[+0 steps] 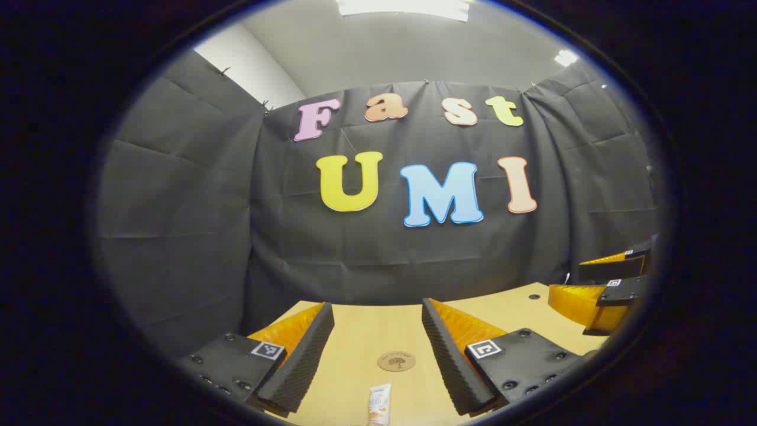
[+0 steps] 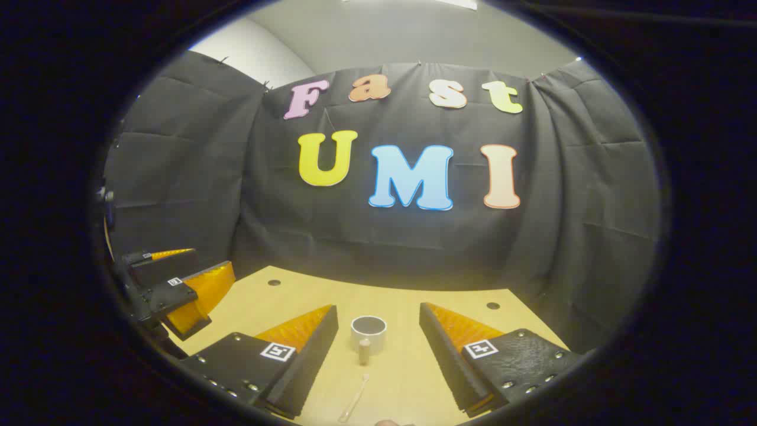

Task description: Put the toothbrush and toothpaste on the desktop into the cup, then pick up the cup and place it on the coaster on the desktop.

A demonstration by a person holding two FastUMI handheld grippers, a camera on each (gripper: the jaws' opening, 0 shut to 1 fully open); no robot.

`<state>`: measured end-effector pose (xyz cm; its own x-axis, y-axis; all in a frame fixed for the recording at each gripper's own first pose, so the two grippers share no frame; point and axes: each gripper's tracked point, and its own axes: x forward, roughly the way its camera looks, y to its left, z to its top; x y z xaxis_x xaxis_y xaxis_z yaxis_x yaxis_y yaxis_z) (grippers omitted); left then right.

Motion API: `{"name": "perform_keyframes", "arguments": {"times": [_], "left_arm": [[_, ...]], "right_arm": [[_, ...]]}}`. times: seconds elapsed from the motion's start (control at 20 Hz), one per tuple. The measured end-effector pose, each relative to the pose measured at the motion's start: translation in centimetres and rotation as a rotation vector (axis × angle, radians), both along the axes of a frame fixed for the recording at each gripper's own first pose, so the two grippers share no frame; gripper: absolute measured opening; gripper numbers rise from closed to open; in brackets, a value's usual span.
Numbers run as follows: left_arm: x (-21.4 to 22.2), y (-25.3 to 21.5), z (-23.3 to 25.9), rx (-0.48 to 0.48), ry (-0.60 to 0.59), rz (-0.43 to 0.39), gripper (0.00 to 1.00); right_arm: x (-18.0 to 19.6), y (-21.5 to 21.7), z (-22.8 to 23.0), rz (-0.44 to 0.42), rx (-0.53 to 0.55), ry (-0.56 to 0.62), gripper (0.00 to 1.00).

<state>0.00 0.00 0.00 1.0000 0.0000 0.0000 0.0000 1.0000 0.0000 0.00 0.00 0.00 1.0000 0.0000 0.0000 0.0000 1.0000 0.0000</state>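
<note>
Seemingly light and slippery, the thin toothbrush [image 2: 353,399] lies flat on the table [image 2: 408,367] before the cup [image 2: 368,332], best pinched mid-handle by the wide-open, empty right claw [image 2: 378,355], while the soft toothpaste [image 1: 379,405] rests between the left claw's [image 1: 378,361] spread fingers.

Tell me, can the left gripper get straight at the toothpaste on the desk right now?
Probably yes. The left gripper is open, and the toothpaste lies on the desktop between its fingers, close in, with nothing lying across the way.
</note>
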Motion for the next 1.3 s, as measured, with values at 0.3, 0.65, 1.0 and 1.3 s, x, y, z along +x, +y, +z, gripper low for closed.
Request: {"name": "perform_keyframes", "arguments": {"times": [0.3, 0.65, 1.0, 1.3], "left_arm": [[2.1, -0.3, 1.1, -0.052, 0.001, -0.07, 0.99], [3.0, -0.4, -0.2, -0.061, 0.041, -0.109, 0.96], [4.5, -0.3, -3.0, -0.067, 0.13, -0.125, 0.96], [6.4, -1.2, -9.5, -0.076, 0.333, -0.14, 0.96]], "right_arm": [[0.5, -1.0, 0.8, -0.086, -0.02, -0.04, 0.87], [0.9, -0.8, 0.1, -0.116, -0.024, -0.012, 0.88], [1.8, 0.1, -2.9, -0.099, -0.007, 0.114, 0.88], [3.5, 0.5, -9.0, -0.096, 0.029, 0.345, 0.88]]}}
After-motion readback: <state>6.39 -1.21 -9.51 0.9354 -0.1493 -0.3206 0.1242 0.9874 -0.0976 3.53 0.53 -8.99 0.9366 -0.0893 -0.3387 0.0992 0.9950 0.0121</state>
